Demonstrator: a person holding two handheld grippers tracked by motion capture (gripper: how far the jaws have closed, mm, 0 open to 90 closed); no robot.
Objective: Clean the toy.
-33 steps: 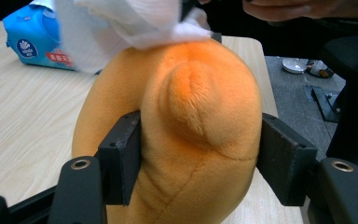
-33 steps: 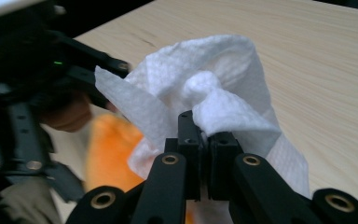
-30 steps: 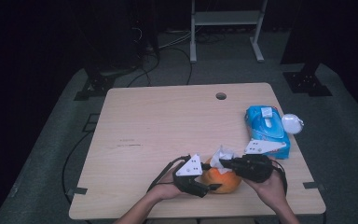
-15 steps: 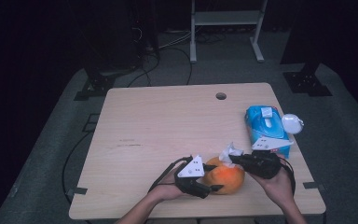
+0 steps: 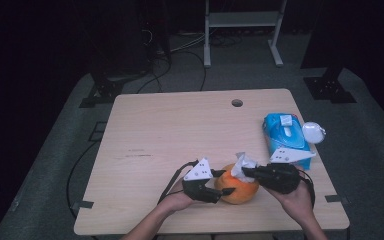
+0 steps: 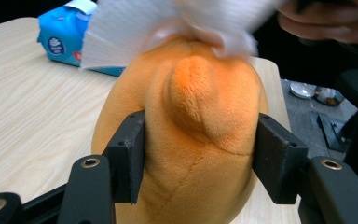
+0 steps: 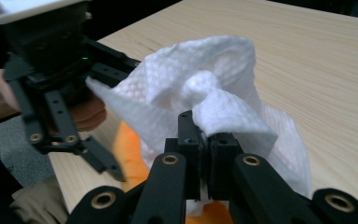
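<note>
Since the earlier frame the right gripper (image 5: 247,172) has drawn in closer to the orange plush toy (image 5: 237,187), bringing its white tissue (image 5: 243,164) over the toy's top, and the left gripper (image 5: 220,186) has just been closing its jaws with the toy between them. In the left gripper view the two black pads press into the plush toy's (image 6: 191,135) sides, so the left gripper (image 6: 200,156) is clamped on it. In the right gripper view the right gripper (image 7: 204,140) has its jaws pinched together on a bunched fold of the tissue (image 7: 205,100), which billows out above them and drapes over the orange plush below. The toy sits near the front edge of the wooden table (image 5: 180,130), between the person's two hands. Farther right, near the table's right edge, lies a blue wipes pack (image 5: 285,131), and just beside it a small white round object (image 5: 313,132). A small hole (image 5: 237,103) shows toward the table's far edge.
</note>
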